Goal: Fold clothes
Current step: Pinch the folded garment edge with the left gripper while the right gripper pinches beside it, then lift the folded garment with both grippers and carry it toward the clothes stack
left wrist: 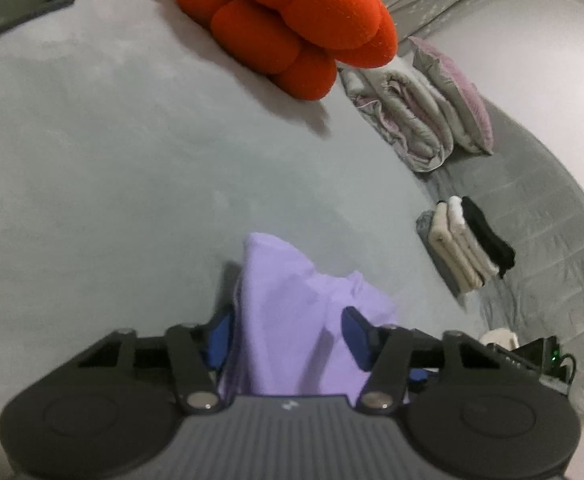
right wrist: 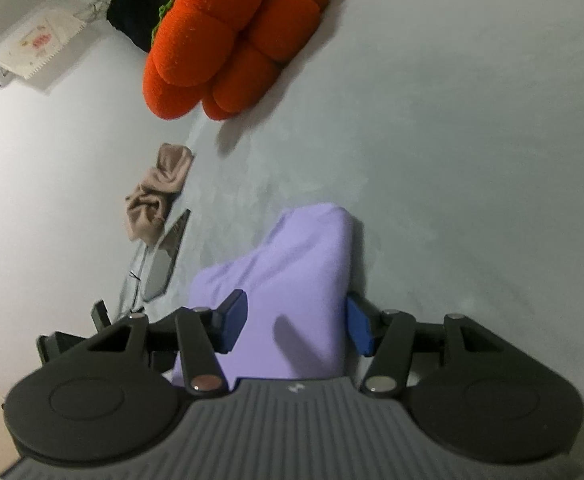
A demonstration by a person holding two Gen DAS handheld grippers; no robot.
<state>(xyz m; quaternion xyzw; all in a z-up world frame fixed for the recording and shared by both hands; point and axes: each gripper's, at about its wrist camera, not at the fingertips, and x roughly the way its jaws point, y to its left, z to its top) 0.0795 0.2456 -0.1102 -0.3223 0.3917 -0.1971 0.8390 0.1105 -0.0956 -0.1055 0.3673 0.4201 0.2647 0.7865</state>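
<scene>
A lilac garment point(left wrist: 292, 312) lies bunched on the grey bed surface point(left wrist: 112, 180). In the left wrist view it fills the gap between the blue pads of my left gripper point(left wrist: 288, 336), whose jaws stand wide apart around the cloth without pinching it. The same garment point(right wrist: 292, 280) shows in the right wrist view between the blue pads of my right gripper point(right wrist: 297, 326), also wide apart around the cloth. A stack of folded clothes point(left wrist: 467, 240) in beige, white and black sits to the right.
An orange pumpkin-shaped cushion point(left wrist: 292, 20) lies far ahead, also in the right wrist view point(right wrist: 228, 40). Folded quilts point(left wrist: 419, 108) and a grey mat point(left wrist: 539, 220) are at right. A crumpled tan cloth point(right wrist: 156, 196) and a mirror-like object point(right wrist: 164, 256) lie at left.
</scene>
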